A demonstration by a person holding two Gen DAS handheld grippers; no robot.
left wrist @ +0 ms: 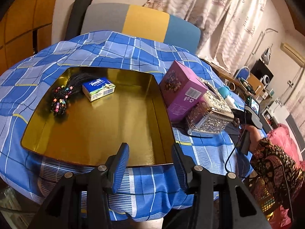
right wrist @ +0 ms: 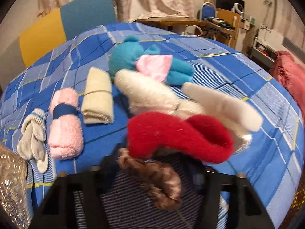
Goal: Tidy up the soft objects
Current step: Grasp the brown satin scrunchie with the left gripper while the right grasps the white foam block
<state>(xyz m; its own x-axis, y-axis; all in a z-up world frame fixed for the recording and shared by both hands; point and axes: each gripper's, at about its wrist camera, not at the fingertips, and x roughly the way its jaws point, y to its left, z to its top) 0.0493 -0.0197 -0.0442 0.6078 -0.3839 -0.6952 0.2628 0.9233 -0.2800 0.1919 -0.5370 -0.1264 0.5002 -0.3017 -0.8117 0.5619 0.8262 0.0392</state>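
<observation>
1. In the gold tin (left wrist: 99,133), only beaded hair ties (left wrist: 60,100) and a tissue pack (left wrist: 99,88) lie stowed; the left gripper (left wrist: 150,166) hovers released, empty.
2. Socks (right wrist: 32,135), pink roll (right wrist: 64,124), cream cloth (right wrist: 98,95) and teal toy (right wrist: 131,57) await on the checked cloth (right wrist: 247,76).
3. The right gripper (right wrist: 152,173) apparently grasps a red-and-white plush (right wrist: 179,133); its fingers are hidden, so I cannot tell.

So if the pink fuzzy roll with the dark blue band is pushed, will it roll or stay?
The pink fuzzy roll looks cylindrical, so it may roll sideways. Its fluffy surface probably grips the cloth, and it likely squashes softly.
</observation>
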